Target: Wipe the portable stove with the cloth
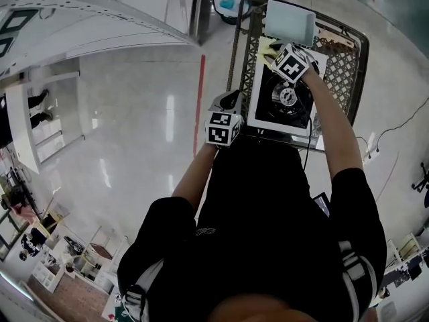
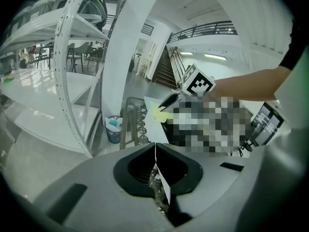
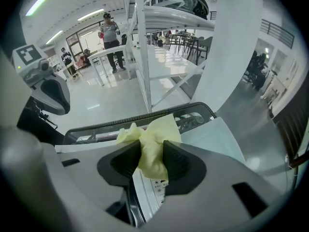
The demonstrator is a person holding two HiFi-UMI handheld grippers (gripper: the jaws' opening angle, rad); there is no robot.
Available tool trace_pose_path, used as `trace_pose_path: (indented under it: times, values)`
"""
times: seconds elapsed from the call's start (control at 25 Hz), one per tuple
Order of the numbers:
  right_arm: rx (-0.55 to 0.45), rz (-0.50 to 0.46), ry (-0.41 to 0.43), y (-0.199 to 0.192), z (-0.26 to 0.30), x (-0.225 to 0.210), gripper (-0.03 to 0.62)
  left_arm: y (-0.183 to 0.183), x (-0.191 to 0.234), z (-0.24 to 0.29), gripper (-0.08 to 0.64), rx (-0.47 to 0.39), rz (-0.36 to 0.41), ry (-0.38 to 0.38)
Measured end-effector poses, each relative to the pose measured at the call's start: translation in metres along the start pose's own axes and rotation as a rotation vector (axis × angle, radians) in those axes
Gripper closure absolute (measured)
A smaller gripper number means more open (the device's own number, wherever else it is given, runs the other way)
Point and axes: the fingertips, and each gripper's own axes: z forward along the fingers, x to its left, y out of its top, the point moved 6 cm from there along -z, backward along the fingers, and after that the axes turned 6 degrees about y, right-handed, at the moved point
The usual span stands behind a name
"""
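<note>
The portable stove [image 1: 263, 96], white with a black burner [image 1: 287, 98], lies on a metal mesh cart [image 1: 345, 66]. My right gripper [image 1: 271, 58] is at its far left corner, shut on a crumpled yellow cloth [image 3: 152, 139] that bulges out above the pads. That cloth [image 1: 267, 47] rests on the stove's white top [image 3: 149, 195]. My left gripper [image 1: 234, 102] is at the stove's near left corner, jaws shut [image 2: 155, 153], and the stove's thin white edge [image 2: 153, 124] runs into the seam between them. From the left gripper view the right gripper [image 2: 166, 102] and cloth [image 2: 159, 114] show beyond.
A pale tub [image 1: 289, 20] sits on the cart behind the stove. A blue bin [image 1: 228, 4] stands on the floor past the cart. White shelving [image 1: 100, 19] rises at the left, and a red line [image 1: 199, 102] marks the floor. People [image 3: 110, 37] stand far off.
</note>
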Motion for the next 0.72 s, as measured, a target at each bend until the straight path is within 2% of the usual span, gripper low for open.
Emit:
trace_pose_path:
  times: [0.24, 0.44, 0.56, 0.72]
  values:
    - [-0.049, 0.079, -0.028, 0.003, 0.000, 0.004, 0.525, 0.029, 0.016, 0.020, 0.538, -0.032, 0.011, -0.008]
    - [-0.212, 0.321, -0.083, 0.010, -0.012, 0.004, 0.534, 0.057, 0.033, 0.039, 0.538, -0.094, 0.010, -0.013]
    - [-0.263, 0.447, -0.102, 0.007, -0.015, 0.002, 0.534, 0.076, 0.032, 0.059, 0.538, -0.072, 0.077, -0.043]
    - [-0.265, 0.537, -0.107, 0.003, -0.011, 0.001, 0.531, 0.101, 0.014, 0.083, 0.537, -0.015, 0.183, -0.140]
